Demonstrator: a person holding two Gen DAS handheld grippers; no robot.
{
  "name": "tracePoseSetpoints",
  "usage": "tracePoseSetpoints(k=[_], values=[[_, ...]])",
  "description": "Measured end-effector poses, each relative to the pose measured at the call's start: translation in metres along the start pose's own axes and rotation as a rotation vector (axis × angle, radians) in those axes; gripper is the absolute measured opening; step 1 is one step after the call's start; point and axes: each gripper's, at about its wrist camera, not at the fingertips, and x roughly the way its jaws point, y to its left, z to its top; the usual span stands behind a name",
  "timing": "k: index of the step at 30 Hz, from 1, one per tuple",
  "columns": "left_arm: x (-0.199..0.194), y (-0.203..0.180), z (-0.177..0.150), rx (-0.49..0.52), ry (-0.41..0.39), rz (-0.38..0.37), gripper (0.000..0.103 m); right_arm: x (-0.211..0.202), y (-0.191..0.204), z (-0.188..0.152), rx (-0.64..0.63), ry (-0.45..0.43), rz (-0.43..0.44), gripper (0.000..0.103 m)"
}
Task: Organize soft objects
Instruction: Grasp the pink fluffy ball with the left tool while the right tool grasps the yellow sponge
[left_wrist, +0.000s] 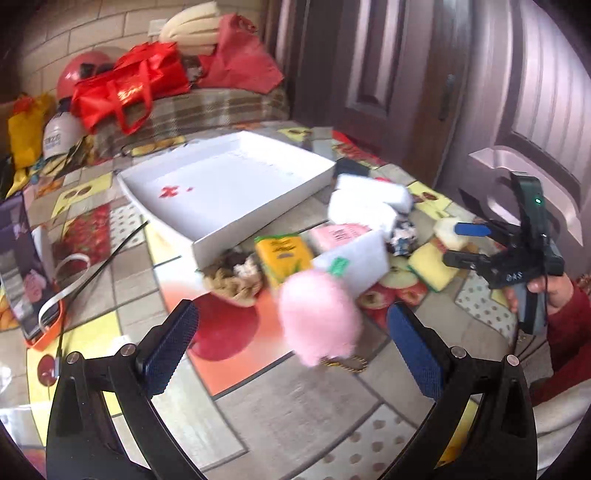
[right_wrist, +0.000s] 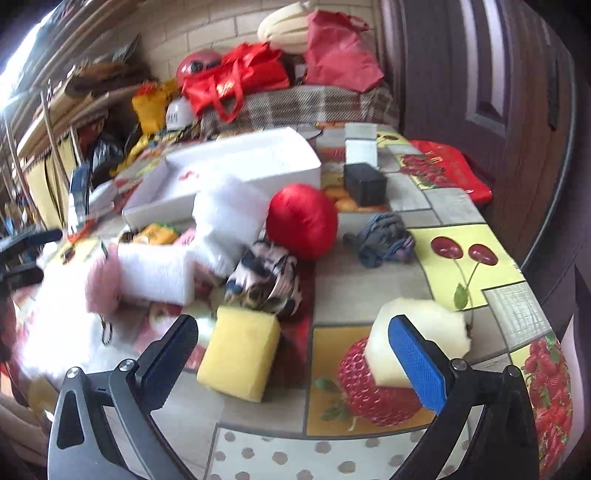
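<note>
While the pink fluffy pom-pom (left_wrist: 319, 319) lay on the fruit-print tablecloth (left_wrist: 295, 413), it sat ahead of the left gripper (left_wrist: 291, 347), between the lines of its two fingers and nearer the right-hand one, touching neither. That gripper's jaws stood wide apart and held nothing. A small gold chain (left_wrist: 345, 363) showed at the pom-pom's near edge. Just behind it lay a white foam block (left_wrist: 364, 258) with a green label, and to the left of that a yellow packet (left_wrist: 282, 258) and a braided tan bundle (left_wrist: 236, 278). A pink packet (left_wrist: 338, 234) and more white foam pieces (left_wrist: 369, 201) were heaped further back, beside the shallow white box (left_wrist: 229, 192), which was empty apart from a red mark on its floor.

In the right wrist view, the right gripper (right_wrist: 291, 354) also stood open with nothing clamped. A yellow sponge (right_wrist: 240, 356) lay between its fingers, closer to the left one, and a pale cream sponge (right_wrist: 424, 332) sat partly behind the blue pad of the right finger (right_wrist: 415, 363); whether the pad touched it could not be told. Beyond them were a patterned fabric scrunchie (right_wrist: 264, 278), a red satin ball (right_wrist: 302, 221), a grey-blue scrunchie (right_wrist: 384, 238) and a small black box (right_wrist: 365, 184). The pom-pom appeared there blurred at the left. A hand (left_wrist: 550, 291) in a red sleeve held the right gripper's handle.
</note>
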Motion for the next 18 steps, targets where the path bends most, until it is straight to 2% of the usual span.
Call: tracePoseSetpoints(k=[2,4,6,9,11,14,15,16,18], values=[[0.015,0.012,-0.007,-0.044,0.071,0.001,0.103,0.01,0.01,0.0,-0.031,0.046,-0.007,0.103],[0.028,0.009,-0.014,-0.061,0.122,-0.049,0.102,0.014,0.014,0.002,-0.042,0.064,-0.015,0.102],[0.034,-0.001,-0.018,-0.042,0.14,-0.095,0.102,0.016,0.015,0.004,-0.043,0.072,-0.013,0.102],[0.043,-0.023,-0.014,0.022,0.133,-0.1,0.102,0.019,0.017,0.004,-0.053,0.097,-0.005,0.1],[0.052,-0.032,-0.009,0.055,0.143,-0.084,0.101,0.025,0.019,0.004,-0.065,0.119,-0.004,0.091],[0.074,-0.035,-0.006,0.069,0.199,-0.064,0.087,0.028,0.021,0.003,-0.073,0.135,-0.009,0.066],[0.081,-0.035,-0.008,0.064,0.224,-0.072,0.069,0.026,0.021,0.003,-0.078,0.129,-0.003,0.054],[0.081,-0.034,-0.009,0.07,0.215,-0.06,0.059,0.025,0.023,0.003,-0.09,0.124,0.002,0.04],[0.078,-0.036,-0.012,0.088,0.202,-0.062,0.055,0.02,0.024,0.002,-0.102,0.113,0.012,0.04]])
